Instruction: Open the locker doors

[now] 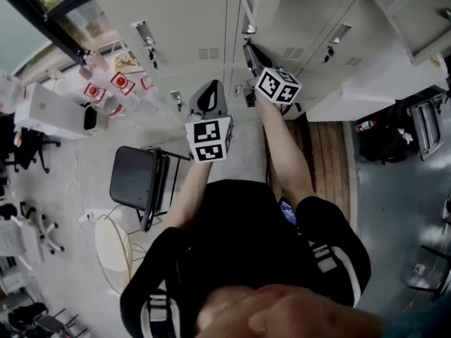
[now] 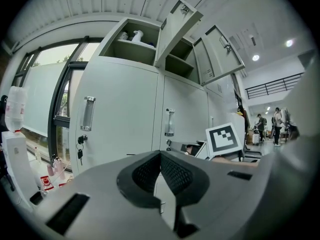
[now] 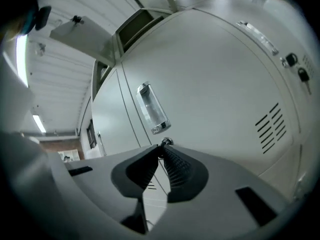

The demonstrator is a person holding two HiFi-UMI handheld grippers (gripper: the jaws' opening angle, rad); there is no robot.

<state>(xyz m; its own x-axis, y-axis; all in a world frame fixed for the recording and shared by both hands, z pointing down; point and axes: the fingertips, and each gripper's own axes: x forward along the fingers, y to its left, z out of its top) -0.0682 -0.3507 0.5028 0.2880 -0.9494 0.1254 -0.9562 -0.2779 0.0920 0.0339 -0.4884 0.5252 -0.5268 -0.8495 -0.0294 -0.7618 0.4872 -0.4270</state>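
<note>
Two upper doors (image 2: pixel 176 29) of the lockers (image 2: pixel 120 114) stood swung up and open at about one o'clock in the left gripper view, with shelves showing behind them. By our reckoning the task was partly done. The tall lower doors were still shut, and we judged those were what was left.

We had the right tongs (image 3: pixel 162 149) level against the lower door (image 3: pixel 215 79). Their jaws were drawn nearly together and pinched on the small metal lock (image 3: pixel 166 142) at twelve o'clock from the tips, directly under the clear handle (image 3: pixel 152 109). This door looked to us like the one in hand, its lock being worked and the door itself not yet pulled. The left tongs (image 2: pixel 160 155) hung free in front of the neighbouring doors with jaws together and nothing between them. A key (image 2: pixel 80 153) dangled from a lock at nine o'clock from them.

No table stood under any of this, only a pale grey floor (image 1: pixel 70 189). A dark folding chair (image 1: pixel 135 180) stood at nine o'clock from us, and a strip of wooden boards (image 1: pixel 328 153) lay at two o'clock along the locker feet, with a black bag (image 1: pixel 384 143) beyond it. A large window (image 2: pixel 45 94) ran along the left wall, and people (image 2: pixel 276 126) stood far off at three o'clock.
</note>
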